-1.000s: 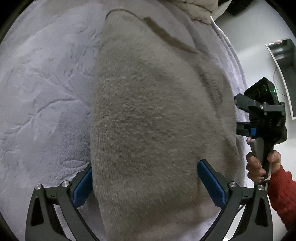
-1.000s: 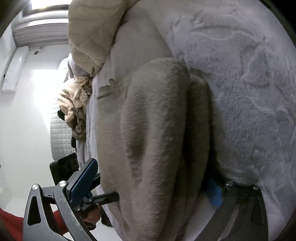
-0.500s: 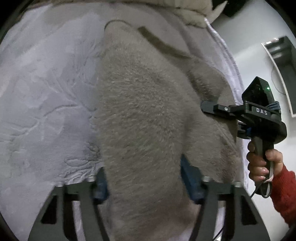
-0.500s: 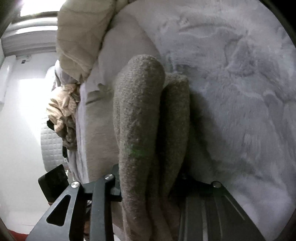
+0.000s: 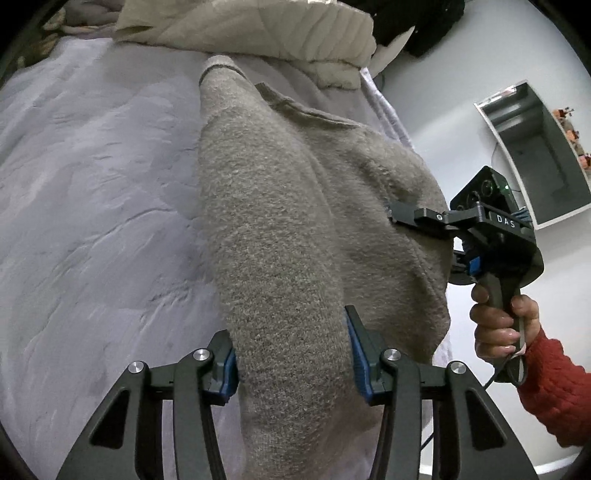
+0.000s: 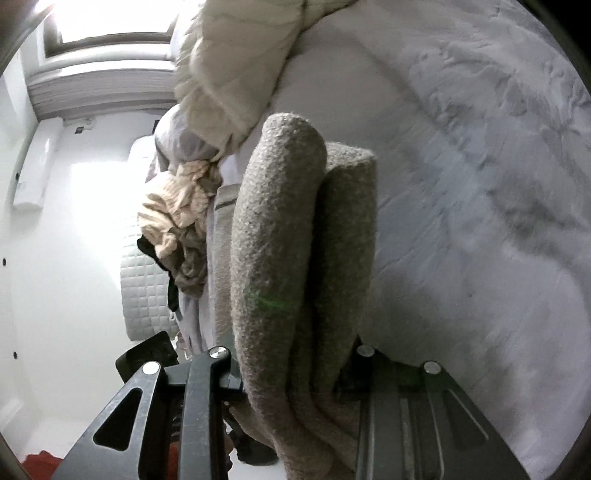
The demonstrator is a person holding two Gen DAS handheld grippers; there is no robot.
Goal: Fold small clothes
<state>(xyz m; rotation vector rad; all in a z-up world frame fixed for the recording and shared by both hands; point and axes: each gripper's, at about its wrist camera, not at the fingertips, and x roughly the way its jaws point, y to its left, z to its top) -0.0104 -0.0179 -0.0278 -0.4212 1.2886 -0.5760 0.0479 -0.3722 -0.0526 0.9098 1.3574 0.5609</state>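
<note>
bed (image 5: 92,184) — lilac plush cover | grey knit garment (image 5: 280,236), cream quilt (image 5: 258,33)

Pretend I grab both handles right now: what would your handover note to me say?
Left tongs: shut on the grey sweater, near end.
Right tongs: shut on the same sweater's side edge; a hand in a red sleeve holds them.
Sweater: bunched into lengthwise rolls, far end resting on the lilac blanket.
Done: both grips taken.
Left: probably lay it over into a fold, flatten, let go.
</note>
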